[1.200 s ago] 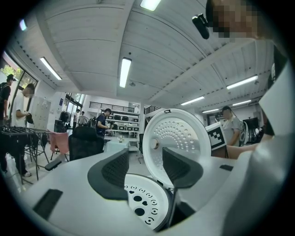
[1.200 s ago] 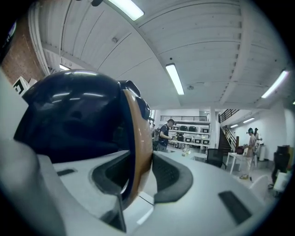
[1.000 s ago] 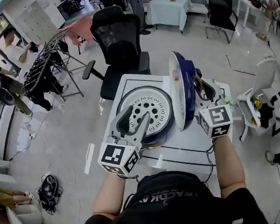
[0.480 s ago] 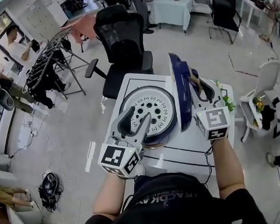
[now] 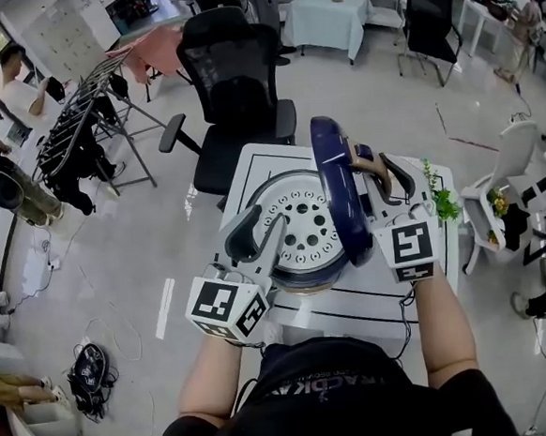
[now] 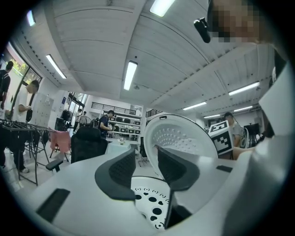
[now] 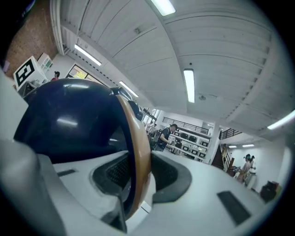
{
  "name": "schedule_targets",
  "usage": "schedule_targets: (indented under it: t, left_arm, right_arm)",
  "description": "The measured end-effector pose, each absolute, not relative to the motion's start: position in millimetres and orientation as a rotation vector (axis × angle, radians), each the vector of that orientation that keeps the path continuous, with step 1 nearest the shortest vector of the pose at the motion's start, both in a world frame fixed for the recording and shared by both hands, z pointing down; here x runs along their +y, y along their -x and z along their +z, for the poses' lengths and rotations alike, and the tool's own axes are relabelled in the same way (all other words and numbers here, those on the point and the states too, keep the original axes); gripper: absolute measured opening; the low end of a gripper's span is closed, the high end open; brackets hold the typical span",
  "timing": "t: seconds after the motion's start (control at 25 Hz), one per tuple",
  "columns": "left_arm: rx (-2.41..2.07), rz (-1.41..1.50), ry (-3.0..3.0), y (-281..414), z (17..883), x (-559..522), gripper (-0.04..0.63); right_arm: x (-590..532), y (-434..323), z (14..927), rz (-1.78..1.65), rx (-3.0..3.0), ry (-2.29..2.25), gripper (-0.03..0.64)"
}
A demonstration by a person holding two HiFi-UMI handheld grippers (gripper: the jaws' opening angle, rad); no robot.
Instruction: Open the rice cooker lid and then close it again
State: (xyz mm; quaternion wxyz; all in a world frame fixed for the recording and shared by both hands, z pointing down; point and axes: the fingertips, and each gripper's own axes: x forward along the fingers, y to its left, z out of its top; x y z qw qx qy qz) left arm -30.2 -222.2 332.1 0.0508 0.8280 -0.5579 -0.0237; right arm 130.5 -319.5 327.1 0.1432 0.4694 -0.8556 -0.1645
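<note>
The rice cooker [image 5: 302, 231] sits on a white table [image 5: 355, 300], its perforated white inner plate [image 6: 150, 209] showing. Its dark blue lid [image 5: 334, 184] stands nearly upright on edge at the pot's right side, the white underside [image 6: 184, 138] facing left. My right gripper [image 5: 375, 171] is shut on the lid's tan handle [image 7: 138, 161], which runs between the pads beside the blue dome [image 7: 69, 124]. My left gripper [image 5: 260, 230] hovers over the pot's left rim; its jaws have just been closing, with a gap and nothing between them [image 6: 146, 161].
A black office chair [image 5: 233, 74] stands just behind the table. A clothes rack [image 5: 87, 123] is at the far left, a cloth-covered table [image 5: 328, 15] at the back. A small green plant [image 5: 438, 199] sits at the table's right edge, near a white chair [image 5: 508, 161].
The lid has tipped leftward over the pot with my right gripper on its handle. My left gripper's jaws have narrowed and it has shifted slightly left.
</note>
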Motion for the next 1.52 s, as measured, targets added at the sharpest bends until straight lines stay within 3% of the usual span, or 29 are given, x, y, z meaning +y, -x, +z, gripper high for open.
schedule_targets:
  t: [0.24,0.64,1.52]
  left_arm:
    - [-1.676,-0.104,-2.524,67,328,-225,0.004]
    - [-1.608,-0.113,-2.592,105,317,-232,0.003]
    - [-1.364,0.169,-2.695,73,369,-260,0.003]
  right_arm:
    - [-308,-80,332,-0.653,-2.329,-1.25,0.121]
    - [-288,-19,360,-0.796,-2.116,-1.093,0.14]
    - [-280,16,402,-0.879,-1.912,-0.962,0.15]
